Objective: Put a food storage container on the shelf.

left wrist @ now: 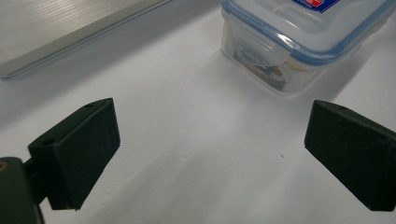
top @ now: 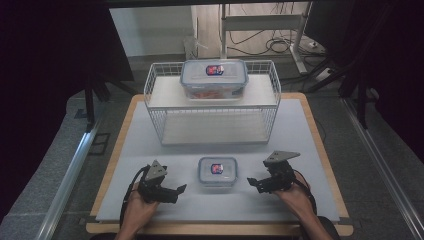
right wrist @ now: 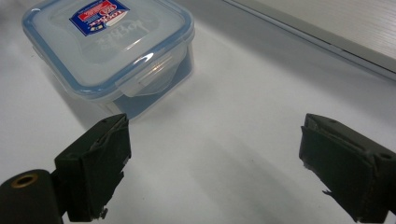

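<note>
A small clear lidded container (top: 217, 171) with a blue seal and a red-and-blue label sits on the white mat near the front, between the two grippers. My left gripper (top: 179, 190) lies to its left, held in a hand, jaws pointing at it. In the left gripper view the left gripper (left wrist: 212, 149) stands open over bare mat, with the container (left wrist: 299, 42) beyond it. My right gripper (top: 253, 183) is on the container's right side. In the right gripper view the right gripper (right wrist: 219, 163) is open, nothing between its pads, and the container (right wrist: 109, 46) lies ahead at the left.
A white wire rack (top: 155, 85) stands at the back of the mat with a larger lidded container (top: 214, 77) on its upper shelf. The mat (top: 145, 150) covers a wooden table. Metal rails run along the floor on both sides.
</note>
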A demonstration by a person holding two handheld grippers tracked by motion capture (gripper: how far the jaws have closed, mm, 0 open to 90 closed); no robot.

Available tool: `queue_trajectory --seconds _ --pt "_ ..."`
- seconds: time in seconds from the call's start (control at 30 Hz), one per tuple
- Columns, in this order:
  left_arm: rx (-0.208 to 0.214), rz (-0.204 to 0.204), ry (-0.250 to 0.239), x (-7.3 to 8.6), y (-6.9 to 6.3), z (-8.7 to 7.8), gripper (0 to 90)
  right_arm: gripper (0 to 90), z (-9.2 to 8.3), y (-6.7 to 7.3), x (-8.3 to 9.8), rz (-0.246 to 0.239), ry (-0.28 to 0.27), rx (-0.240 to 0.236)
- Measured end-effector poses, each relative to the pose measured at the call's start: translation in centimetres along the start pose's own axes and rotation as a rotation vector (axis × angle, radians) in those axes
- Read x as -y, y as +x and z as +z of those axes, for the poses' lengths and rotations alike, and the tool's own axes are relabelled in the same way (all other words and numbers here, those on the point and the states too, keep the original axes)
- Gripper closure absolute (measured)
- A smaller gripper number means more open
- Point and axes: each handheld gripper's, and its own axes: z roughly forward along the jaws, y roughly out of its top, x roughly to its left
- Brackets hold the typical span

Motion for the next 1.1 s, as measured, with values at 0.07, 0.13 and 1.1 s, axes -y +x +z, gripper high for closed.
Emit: queue_trajectory --seconds 0.07,0.13,1.1 --pt "-0.003 0.007 0.006 0.0 0.0 0.1 2.8 7.9 0.0 0.0 -0.1 -0.001 -0.002 0.002" --pt "0.002 0.014 0.011 -0.2 -0.2 0.2 2.9 7.4 0.0 0.1 -0.1 -0.005 -0.007 -0.001" --pt "0.241 -0.124 0.054 -4.9 0.3 3.7 14.1 31.3 1.9 1.2 -3.8 0.085 0.044 -0.151"
